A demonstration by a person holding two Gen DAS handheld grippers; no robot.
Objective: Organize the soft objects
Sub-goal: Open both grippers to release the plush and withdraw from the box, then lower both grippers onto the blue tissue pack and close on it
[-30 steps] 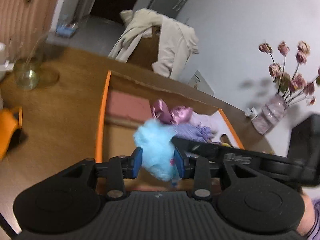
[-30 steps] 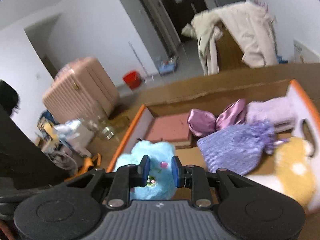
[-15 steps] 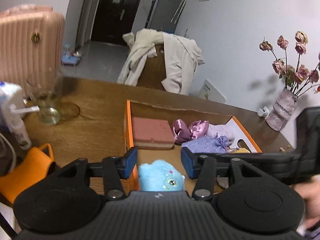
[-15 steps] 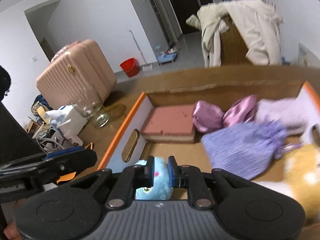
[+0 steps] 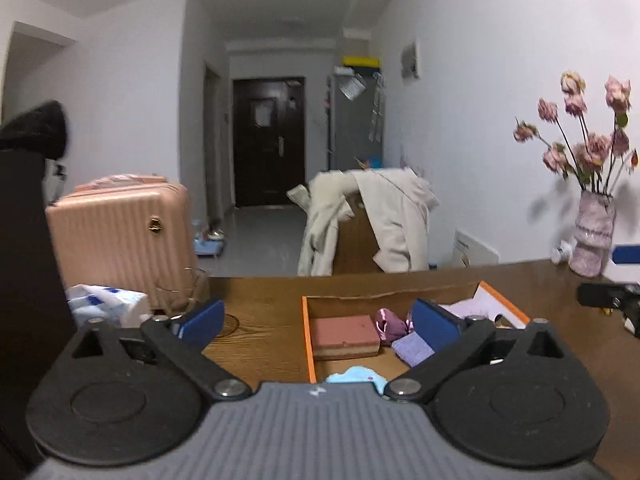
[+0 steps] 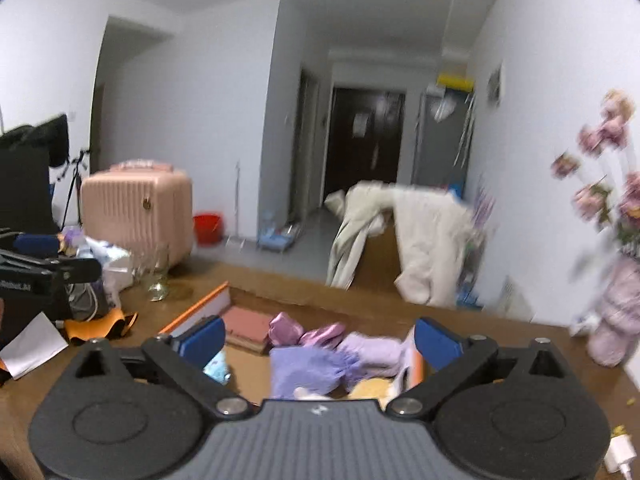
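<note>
An orange-rimmed cardboard box [image 5: 306, 334] on the wooden table holds soft things: a pink sponge block [image 5: 344, 334], a shiny purple bow [image 5: 386, 326], a lilac knit pouch [image 5: 412, 350] and a blue plush toy [image 5: 356, 376] at its near edge. My left gripper [image 5: 318, 322] is open and empty, raised above the box. In the right wrist view the box [image 6: 200, 306] shows the sponge [image 6: 248, 322], bow [image 6: 304, 332], pouch [image 6: 308, 368], blue plush [image 6: 218, 366] and a yellow plush [image 6: 370, 390]. My right gripper [image 6: 318, 338] is open and empty.
A pink suitcase [image 5: 120, 240] stands left beyond the table. A vase of dried roses [image 5: 592, 236] sits at the right edge. A chair draped with a cream coat [image 5: 368, 220] stands behind the table. A glass [image 6: 158, 276] and clutter lie left of the box.
Both grippers let go of the blue plush, which now lies in the box's near corner. Both opened wide and drew back and up, away from the box.
</note>
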